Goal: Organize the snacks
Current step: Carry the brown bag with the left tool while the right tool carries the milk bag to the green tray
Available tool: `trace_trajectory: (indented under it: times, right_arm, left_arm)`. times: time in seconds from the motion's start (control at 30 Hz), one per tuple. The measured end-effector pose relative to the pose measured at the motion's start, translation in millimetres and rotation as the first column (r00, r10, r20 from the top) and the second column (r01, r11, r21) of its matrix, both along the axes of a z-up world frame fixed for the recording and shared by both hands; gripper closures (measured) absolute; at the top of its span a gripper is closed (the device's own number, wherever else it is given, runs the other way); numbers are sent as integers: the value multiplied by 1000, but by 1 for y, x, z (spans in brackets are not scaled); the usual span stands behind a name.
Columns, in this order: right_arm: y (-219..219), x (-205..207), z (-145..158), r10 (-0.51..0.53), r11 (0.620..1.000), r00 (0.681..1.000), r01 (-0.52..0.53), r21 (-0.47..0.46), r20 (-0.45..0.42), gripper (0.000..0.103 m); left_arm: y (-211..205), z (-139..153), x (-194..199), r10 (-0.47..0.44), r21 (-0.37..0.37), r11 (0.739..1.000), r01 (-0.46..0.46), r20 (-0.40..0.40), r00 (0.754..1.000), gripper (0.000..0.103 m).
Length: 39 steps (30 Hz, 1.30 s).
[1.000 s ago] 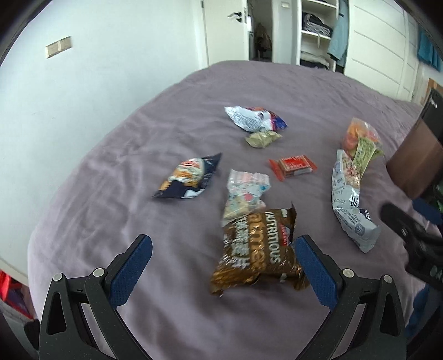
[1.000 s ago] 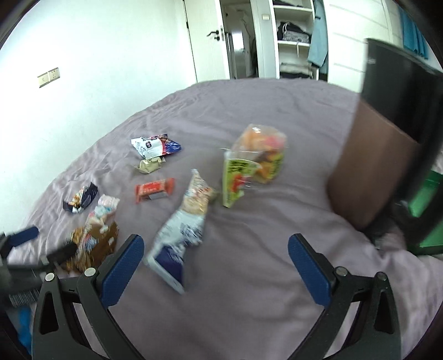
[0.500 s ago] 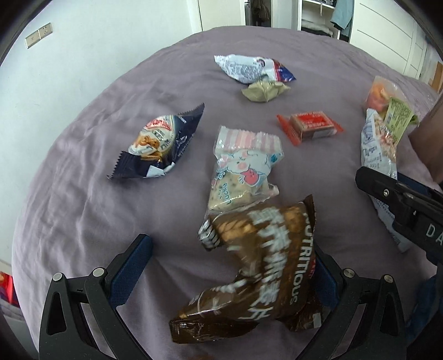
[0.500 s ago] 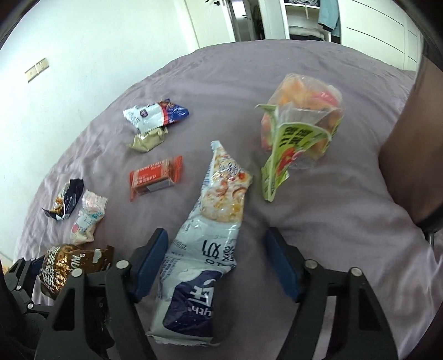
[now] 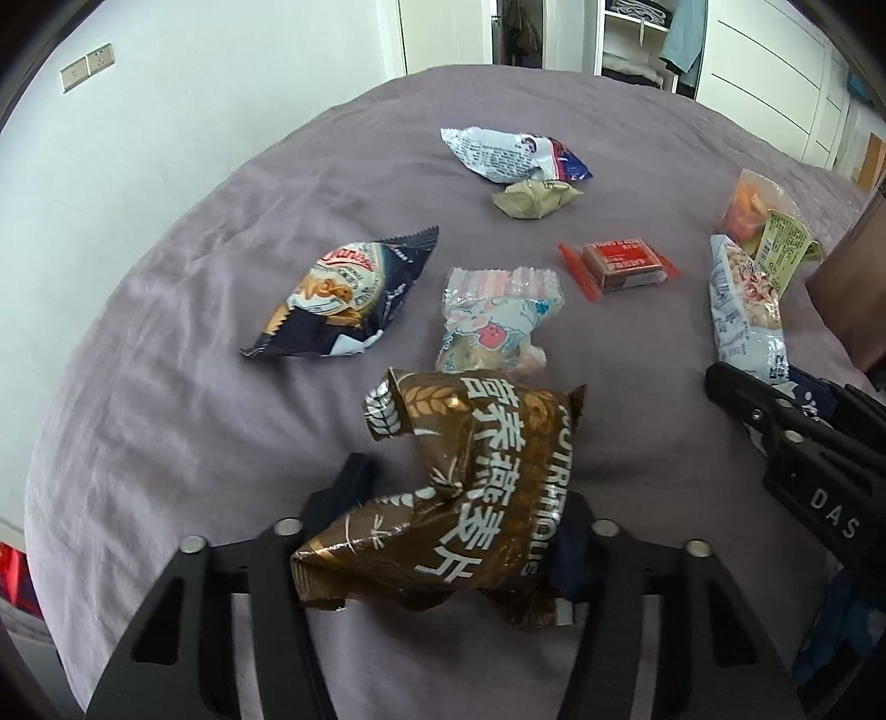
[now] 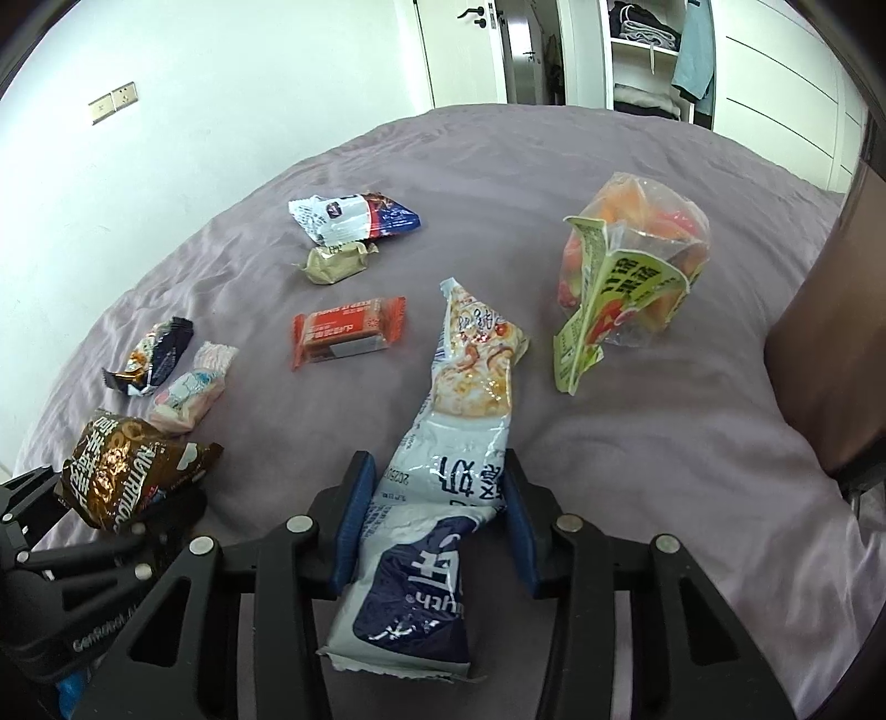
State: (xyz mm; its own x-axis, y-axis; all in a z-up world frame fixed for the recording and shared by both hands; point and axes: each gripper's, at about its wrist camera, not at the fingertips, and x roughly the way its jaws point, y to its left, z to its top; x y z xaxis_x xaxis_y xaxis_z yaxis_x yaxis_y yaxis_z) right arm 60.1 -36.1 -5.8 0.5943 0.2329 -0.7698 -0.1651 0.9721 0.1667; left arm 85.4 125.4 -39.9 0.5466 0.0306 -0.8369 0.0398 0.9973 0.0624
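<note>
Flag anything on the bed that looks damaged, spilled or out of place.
Nothing spilled. The fruit candy bag has its green label panel torn and hanging loose, and the brown oat packet is crumpled between the closing left gripper.

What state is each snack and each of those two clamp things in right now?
Left gripper: jaws closing on the brown oatmeal packet, crumpled.
Right gripper: jaws closing on the long white-and-blue packet.
Fruit jelly bag: torn open.
Orange bar: sealed, flat.
Wardrobe: open.
</note>
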Motion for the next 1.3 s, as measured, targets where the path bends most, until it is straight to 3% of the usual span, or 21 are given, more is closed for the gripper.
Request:
trace_trajectory:
  times: [0.23,0.5,0.63,0.73,0.83,0.9,1.07,1.17,1.3]
  right_arm:
    - [-9,-22,12,30,997,999,-29,65,-13,71]
    - [-44,-75,35,-26,993,1000,27,114,-14,71]
    - [-80,-116,52,-105,989,994,105,100,1,71]
    - [-114,-144,62,-187,978,982,186,93,5,71]
    - [-159,-174,71,-297,951,955,295,89,9,71]
    - [-197,-193,77,-381,922,924,378,87,22,71]
    - [-284,-221,91,-542,839,837,537,86,67,71]
    - [-327,-223,98,-592,806,799,588,76,100,71]
    - [-372,-210,106,-614,788,776,612,59,143,71]
  left_arm:
    - [2,14,-12,7,22,1000,-8,36,999,68]
    - [-2,42,-44,2,18,1000,-3,44,999,68]
    - [-22,65,-65,-65,-12,998,65,60,996,68]
    - [-58,84,-84,-171,-32,984,174,82,982,68]
    - [-103,103,-103,-302,-78,948,309,91,949,68]
    - [-139,112,-117,-395,-94,910,404,100,913,68]
    - [-238,135,-152,-605,-102,781,617,127,786,68]
    - [-286,150,-162,-661,-117,726,677,151,735,68]
    - [-349,165,-154,-679,-112,702,703,190,709,68]
